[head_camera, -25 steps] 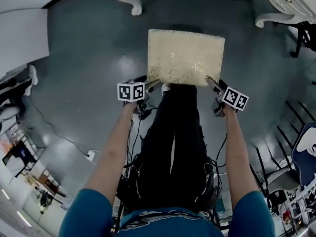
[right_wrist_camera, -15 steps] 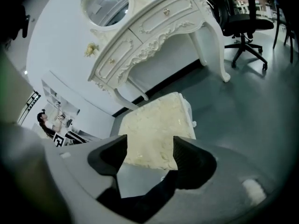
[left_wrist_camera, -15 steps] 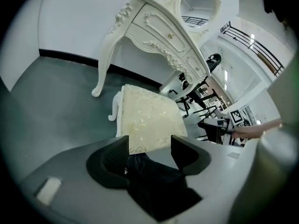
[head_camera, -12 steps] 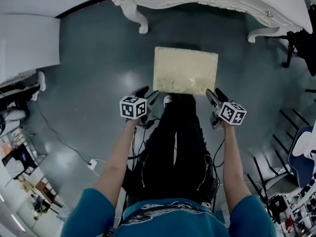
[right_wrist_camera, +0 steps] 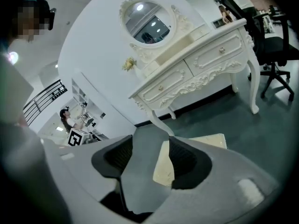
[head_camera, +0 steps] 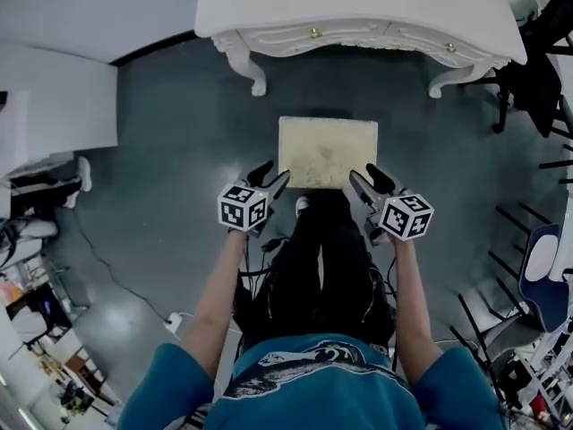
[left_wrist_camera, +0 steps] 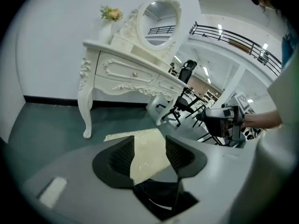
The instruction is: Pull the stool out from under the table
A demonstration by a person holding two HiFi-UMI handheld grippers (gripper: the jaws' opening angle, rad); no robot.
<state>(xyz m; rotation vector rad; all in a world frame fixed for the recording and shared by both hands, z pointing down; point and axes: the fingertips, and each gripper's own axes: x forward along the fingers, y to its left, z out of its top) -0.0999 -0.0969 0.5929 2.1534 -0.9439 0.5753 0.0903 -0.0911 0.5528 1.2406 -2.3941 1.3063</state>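
The stool (head_camera: pixel 327 150), with a cream patterned cushion, stands on the dark floor in front of the white dressing table (head_camera: pixel 358 12), out from under it. My left gripper (head_camera: pixel 271 174) hovers just off the stool's near left corner. My right gripper (head_camera: pixel 365 176) hovers off its near right corner. Both sets of jaws are closing with nothing pressed between them. In the left gripper view the cushion (left_wrist_camera: pixel 145 139) shows beyond the gap of the left gripper (left_wrist_camera: pixel 149 150). In the right gripper view the stool (right_wrist_camera: pixel 210 141) lies past the right gripper (right_wrist_camera: pixel 150 155).
The person's dark-trousered legs (head_camera: pixel 322 258) stand right behind the stool. A black office chair (head_camera: pixel 537 70) is at the table's right end, a blue chair (head_camera: pixel 546 276) lower right. A white cabinet (head_camera: pixel 54 97) is at left. A cable and plug strip (head_camera: pixel 175 321) lie on the floor.
Both grippers have come off the stool's front corners and their jaws have narrowed. The view has drawn back, so the dressing table now shows in full beyond the stool.
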